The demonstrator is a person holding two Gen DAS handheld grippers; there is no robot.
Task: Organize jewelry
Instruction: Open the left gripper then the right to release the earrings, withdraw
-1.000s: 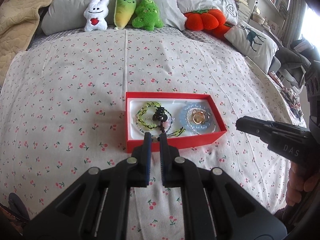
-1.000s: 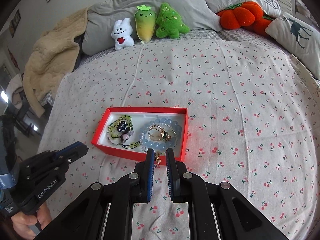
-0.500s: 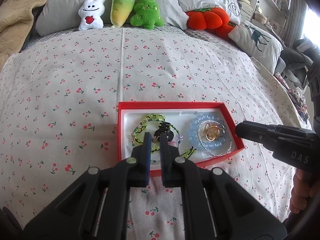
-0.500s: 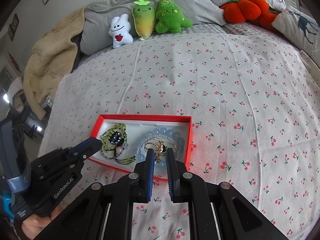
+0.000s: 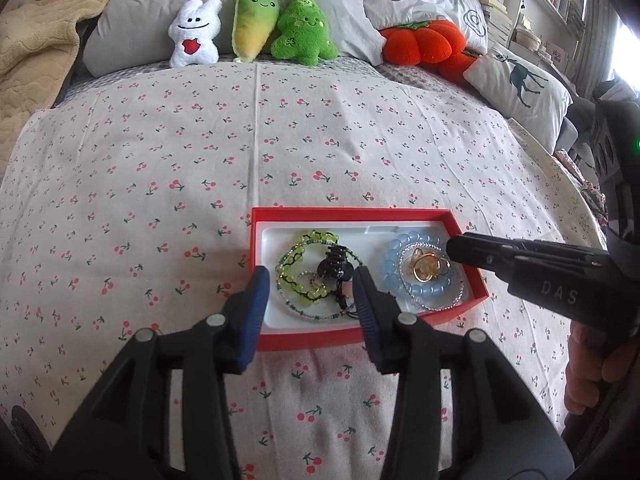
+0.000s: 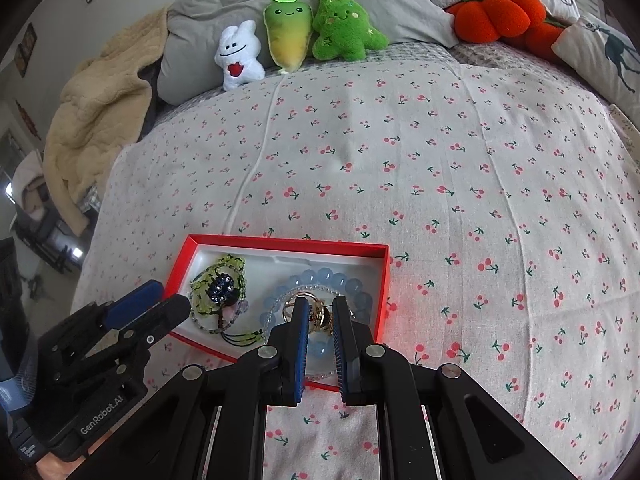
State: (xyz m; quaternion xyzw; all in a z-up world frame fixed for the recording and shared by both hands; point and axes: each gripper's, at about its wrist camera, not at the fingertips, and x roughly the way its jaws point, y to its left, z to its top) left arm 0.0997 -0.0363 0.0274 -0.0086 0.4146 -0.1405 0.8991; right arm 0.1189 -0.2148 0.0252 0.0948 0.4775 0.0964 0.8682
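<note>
1. Two grippers over my red box (image 5: 372,338) on the bed: left gripper (image 5: 308,284) jaws have just been opening, half-wide over the clip (image 5: 334,266); nothing held.
2. Right gripper (image 6: 320,312) jaws narrow at the rings (image 5: 426,266); contact unclear.
3. Bracelets (image 5: 298,258) look light, tangly: I'd pinch one strand.

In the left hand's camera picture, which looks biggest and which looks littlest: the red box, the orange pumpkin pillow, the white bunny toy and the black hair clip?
1. red box
2. orange pumpkin pillow
3. white bunny toy
4. black hair clip

The box lies much nearer the camera than the pillow and bunny, so its real size against theirs is unsure.
</note>
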